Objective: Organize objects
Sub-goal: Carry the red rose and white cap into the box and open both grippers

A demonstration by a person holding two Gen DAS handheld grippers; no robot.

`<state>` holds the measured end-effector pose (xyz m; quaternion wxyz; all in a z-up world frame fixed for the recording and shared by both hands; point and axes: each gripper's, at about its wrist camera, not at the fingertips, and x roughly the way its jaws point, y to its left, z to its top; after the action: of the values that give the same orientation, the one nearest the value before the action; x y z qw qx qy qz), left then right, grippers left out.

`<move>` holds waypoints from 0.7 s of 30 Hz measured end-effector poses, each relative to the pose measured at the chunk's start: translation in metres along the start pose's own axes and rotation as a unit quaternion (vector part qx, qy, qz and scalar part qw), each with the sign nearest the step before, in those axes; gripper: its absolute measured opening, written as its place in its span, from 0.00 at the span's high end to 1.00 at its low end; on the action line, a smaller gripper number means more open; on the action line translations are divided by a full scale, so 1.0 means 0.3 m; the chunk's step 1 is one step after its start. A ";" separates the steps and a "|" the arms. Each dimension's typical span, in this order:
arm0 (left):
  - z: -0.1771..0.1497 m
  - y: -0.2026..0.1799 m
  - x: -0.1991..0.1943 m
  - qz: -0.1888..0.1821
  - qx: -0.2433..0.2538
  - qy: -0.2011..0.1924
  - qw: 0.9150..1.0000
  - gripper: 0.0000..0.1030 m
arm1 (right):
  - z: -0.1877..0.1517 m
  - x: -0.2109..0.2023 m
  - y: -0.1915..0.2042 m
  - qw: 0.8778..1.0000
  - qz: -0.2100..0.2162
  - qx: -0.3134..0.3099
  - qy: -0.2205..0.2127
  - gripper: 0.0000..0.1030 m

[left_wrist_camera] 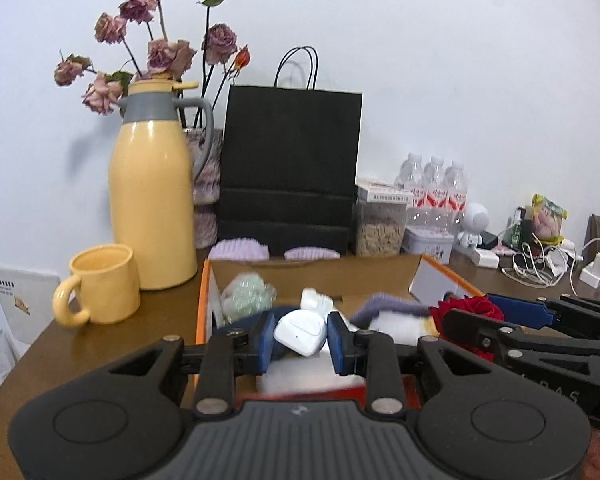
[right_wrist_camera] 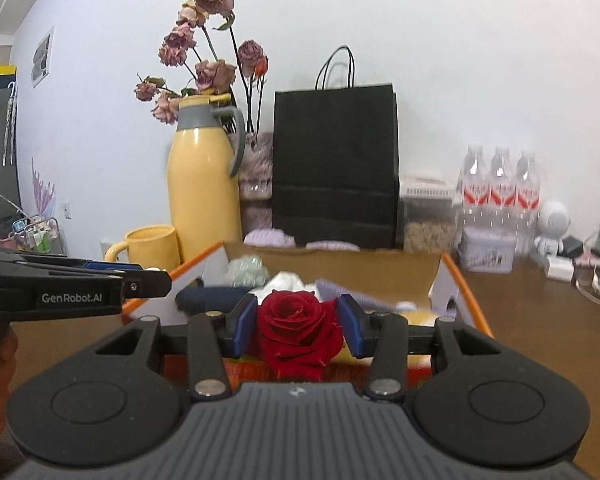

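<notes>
Left tongs (left_wrist_camera: 301, 337) clamped on white case (left_wrist_camera: 300, 330) — right tongs (right_wrist_camera: 299, 325) on red rose (right_wrist_camera: 296, 328), above cardboard box (left_wrist_camera: 320, 272).

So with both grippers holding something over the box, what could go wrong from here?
The rose is soft, so the right gripper could crush its petals. The white case looks smooth and tilted in the left gripper; it might slip into the box. The grippers sit close and could collide.

A small white rounded plastic case (left_wrist_camera: 300, 330) sits tilted between blue pads, above an open orange-edged cardboard box (left_wrist_camera: 204, 300). A deep red rose bloom (right_wrist_camera: 296, 326), petals facing the camera, is likewise pinched over the same box.
</notes>
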<state>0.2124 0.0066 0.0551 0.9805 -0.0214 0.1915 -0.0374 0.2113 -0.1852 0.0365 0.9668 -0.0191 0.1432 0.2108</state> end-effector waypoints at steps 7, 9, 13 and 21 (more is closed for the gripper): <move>0.065 -0.014 0.086 -0.001 0.002 -0.006 1.000 0.74 | 0.048 0.086 -0.013 1.000 -0.001 -0.013 -0.007 0.56; 0.083 -0.010 0.114 0.002 -0.002 -0.008 1.000 0.74 | 0.057 0.120 -0.020 1.000 -0.003 -0.016 -0.006 0.56; 0.102 -0.003 0.181 0.011 -0.006 -0.009 1.000 0.74 | 0.061 0.181 -0.042 1.000 -0.008 -0.004 -0.005 0.56; 0.114 0.017 0.313 0.013 -0.011 0.001 1.000 0.74 | 0.048 0.286 -0.101 1.000 -0.012 0.008 0.003 0.57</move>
<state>0.3125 0.0049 0.0514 0.9804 -0.0299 0.1934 -0.0222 0.3023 -0.1767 0.0251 0.9688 -0.0139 0.1480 0.1985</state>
